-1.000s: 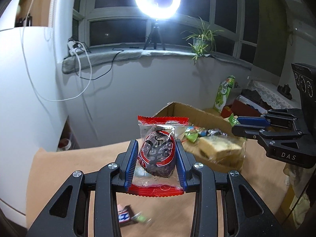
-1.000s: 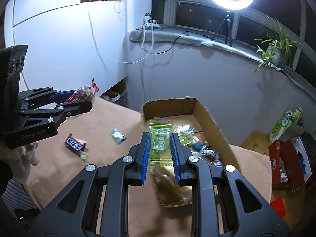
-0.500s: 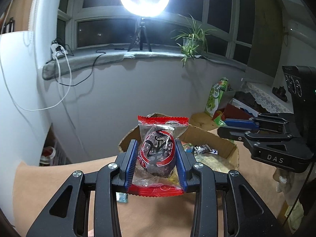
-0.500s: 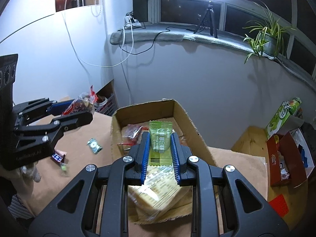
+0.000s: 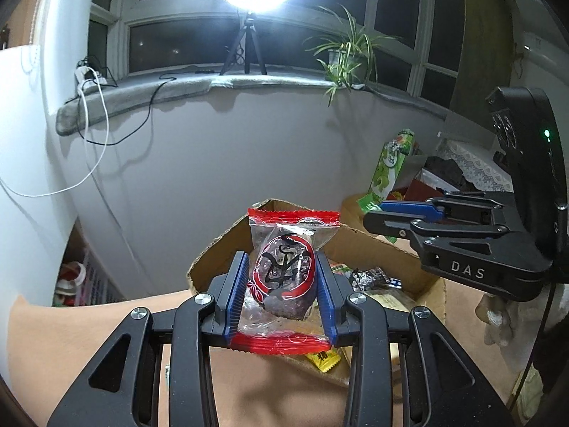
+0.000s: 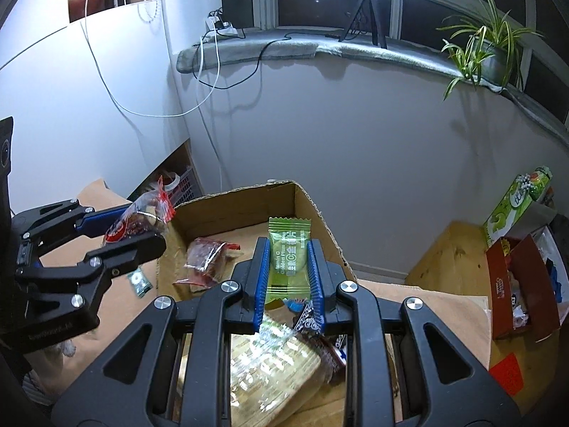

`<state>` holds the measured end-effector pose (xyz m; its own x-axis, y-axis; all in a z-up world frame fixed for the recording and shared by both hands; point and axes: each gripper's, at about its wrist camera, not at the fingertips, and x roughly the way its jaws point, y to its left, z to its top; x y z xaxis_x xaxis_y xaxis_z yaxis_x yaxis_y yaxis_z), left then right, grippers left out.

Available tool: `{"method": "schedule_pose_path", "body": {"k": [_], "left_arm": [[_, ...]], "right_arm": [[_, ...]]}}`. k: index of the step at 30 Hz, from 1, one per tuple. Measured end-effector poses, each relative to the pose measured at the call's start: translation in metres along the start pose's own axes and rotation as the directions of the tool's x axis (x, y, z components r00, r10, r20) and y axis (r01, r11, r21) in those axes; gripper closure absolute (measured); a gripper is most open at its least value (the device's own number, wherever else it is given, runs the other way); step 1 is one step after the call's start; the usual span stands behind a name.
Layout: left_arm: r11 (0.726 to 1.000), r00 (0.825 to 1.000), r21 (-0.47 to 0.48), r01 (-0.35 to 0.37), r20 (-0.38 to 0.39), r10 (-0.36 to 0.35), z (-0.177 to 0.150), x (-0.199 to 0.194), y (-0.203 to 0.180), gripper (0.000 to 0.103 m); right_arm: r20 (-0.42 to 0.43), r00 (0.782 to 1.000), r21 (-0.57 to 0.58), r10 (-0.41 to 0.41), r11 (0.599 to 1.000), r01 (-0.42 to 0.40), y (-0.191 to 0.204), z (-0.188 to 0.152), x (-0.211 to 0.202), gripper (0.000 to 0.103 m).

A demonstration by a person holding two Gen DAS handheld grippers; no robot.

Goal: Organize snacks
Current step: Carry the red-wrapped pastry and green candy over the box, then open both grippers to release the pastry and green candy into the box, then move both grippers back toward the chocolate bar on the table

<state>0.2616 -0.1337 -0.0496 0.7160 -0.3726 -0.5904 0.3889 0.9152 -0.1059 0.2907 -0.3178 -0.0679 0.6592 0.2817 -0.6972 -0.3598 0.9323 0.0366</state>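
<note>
My left gripper is shut on a clear snack packet with red ends and a dark red-ringed sweet, held just in front of the open cardboard box. My right gripper is shut on a green plum-slice packet above the same cardboard box. Inside the box lie a red packet, a clear bag of bread and other wrapped snacks. In the right wrist view the left gripper holds its red packet at the box's left wall. The right gripper shows side-on in the left wrist view.
A small green-white sweet lies on the brown table left of the box. A green carton and a red box of items stand to the right. Behind are a wall, a window sill with cables, a plant and a ring light.
Both grippers have moved toward and over the cardboard box, each keeping its packet. The candy bar on the table has dropped out of view; the box now fills the lower middle of both views.
</note>
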Motion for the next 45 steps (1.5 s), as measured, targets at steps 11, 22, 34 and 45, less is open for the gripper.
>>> {"method": "schedule_pose_path", "body": {"k": [11,22,34,45], "left_arm": [[1.0,0.999,0.007,0.015,-0.045,-0.015,-0.001,0.027,-0.005,0.068],[0.999,0.998,0.027,0.018,-0.064,-0.016,-0.001,0.038,-0.008,0.066],[0.999,0.998,0.032,0.015,-0.054,-0.013,-0.002,0.032,-0.01,0.052],[0.999,1.0,0.032,0.009,-0.026,-0.008,-0.001,0.009,-0.013,0.052]], "right_arm": [[-0.032,0.999,0.022,0.018,1.0,-0.017,-0.013,0.0,0.024,0.081],[-0.035,0.999,0.004,0.009,1.0,-0.009,-0.011,0.001,0.029,0.061],[-0.014,1.0,0.014,-0.023,1.0,0.023,-0.012,0.003,0.018,0.041],[0.0,0.999,0.001,-0.036,0.999,0.036,-0.001,0.002,-0.003,0.041]]}}
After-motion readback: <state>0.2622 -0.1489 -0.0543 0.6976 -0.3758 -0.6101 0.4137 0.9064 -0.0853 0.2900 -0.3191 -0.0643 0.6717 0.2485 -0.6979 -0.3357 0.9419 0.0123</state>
